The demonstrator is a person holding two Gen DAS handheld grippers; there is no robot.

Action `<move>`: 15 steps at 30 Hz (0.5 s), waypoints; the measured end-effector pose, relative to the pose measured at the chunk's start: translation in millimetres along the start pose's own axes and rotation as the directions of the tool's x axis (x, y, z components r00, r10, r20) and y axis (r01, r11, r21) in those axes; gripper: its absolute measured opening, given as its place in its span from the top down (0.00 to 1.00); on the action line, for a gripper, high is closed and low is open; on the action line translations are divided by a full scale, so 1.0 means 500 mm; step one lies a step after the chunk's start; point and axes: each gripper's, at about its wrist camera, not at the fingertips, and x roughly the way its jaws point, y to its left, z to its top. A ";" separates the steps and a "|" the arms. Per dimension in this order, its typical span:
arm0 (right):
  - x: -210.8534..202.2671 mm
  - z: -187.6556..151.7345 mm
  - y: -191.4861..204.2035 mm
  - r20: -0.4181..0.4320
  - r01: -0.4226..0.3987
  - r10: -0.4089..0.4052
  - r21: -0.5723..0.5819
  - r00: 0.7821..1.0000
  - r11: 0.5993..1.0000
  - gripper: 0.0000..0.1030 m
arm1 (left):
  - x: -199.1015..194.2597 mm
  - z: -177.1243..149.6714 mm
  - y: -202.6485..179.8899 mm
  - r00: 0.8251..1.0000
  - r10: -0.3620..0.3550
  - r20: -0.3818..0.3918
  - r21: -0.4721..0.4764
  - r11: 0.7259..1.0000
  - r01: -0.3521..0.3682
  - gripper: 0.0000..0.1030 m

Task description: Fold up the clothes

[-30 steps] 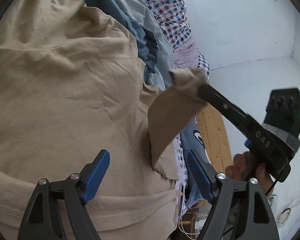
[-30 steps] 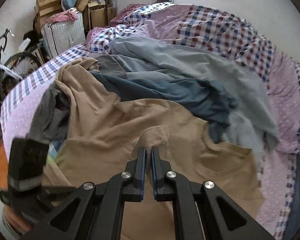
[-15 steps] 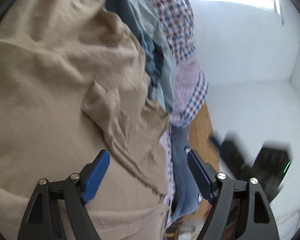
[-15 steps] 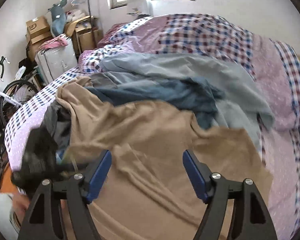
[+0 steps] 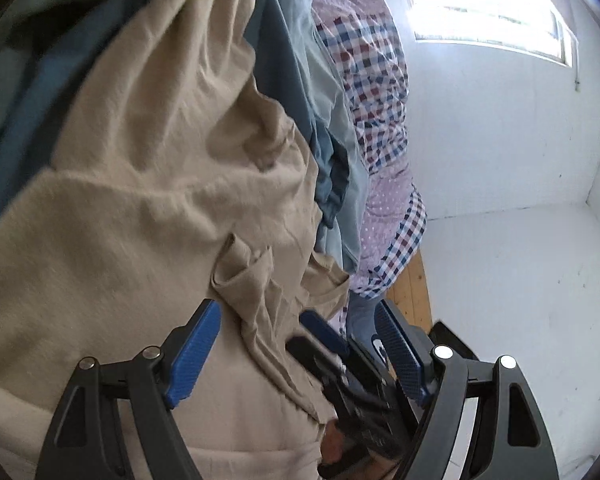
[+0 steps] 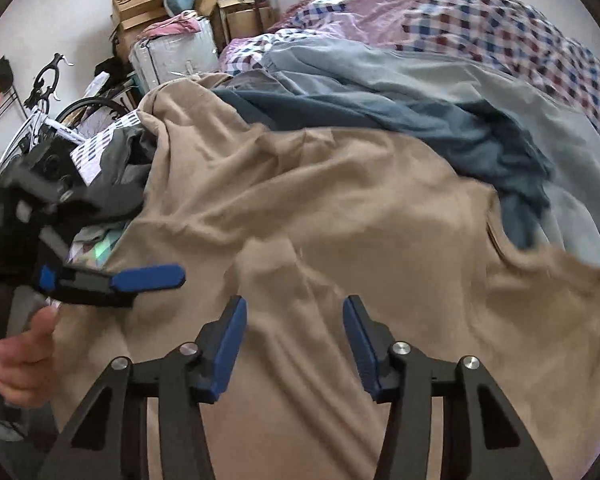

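A bed [image 6: 480, 12] covered with a checked and dotted quilt [image 5: 380, 80] is seen as the working surface. A tan garment [image 6: 360, 220] is spread across its near part, rumpled, with a small raised fold [image 5: 244, 268] near its edge. Beyond it, toward twelve o'clock in the right wrist view, a dark blue garment [image 6: 440, 128] and a pale grey-blue one [image 6: 420, 68] are heaped. A grey cloth [image 6: 120, 168] is bunched at nine o'clock.

The left gripper [image 5: 296, 344] is held spread wide over the tan garment, nothing between its pads. The right gripper [image 6: 294, 332] is seen with its jaws closing, still apart, above the tan cloth without pinching it.

White walls and a bright window [image 5: 488, 20] are shown at one o'clock in the left wrist view. Cardboard boxes [image 6: 136, 4], a bicycle [image 6: 52, 112] and a wrapped case [image 6: 172, 56] are stacked at ten and eleven o'clock. A strip of wooden bed frame [image 5: 416, 296] is visible below the quilt.
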 end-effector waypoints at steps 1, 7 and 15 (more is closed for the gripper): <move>0.012 0.009 0.001 -0.001 -0.006 0.006 -0.009 1.000 1.000 0.48 | -0.001 0.003 0.002 1.000 -0.002 0.001 -0.003 1.000 0.002 0.20; 0.079 0.032 0.035 -0.072 -0.007 0.000 -0.106 0.997 0.994 0.71 | -0.004 0.010 0.012 1.000 -0.019 -0.016 -0.027 0.999 0.018 0.20; 0.020 0.013 0.083 -0.022 0.025 -0.029 -0.140 0.999 0.990 0.91 | -0.012 0.006 0.008 0.999 -0.014 -0.048 -0.023 1.000 0.013 0.20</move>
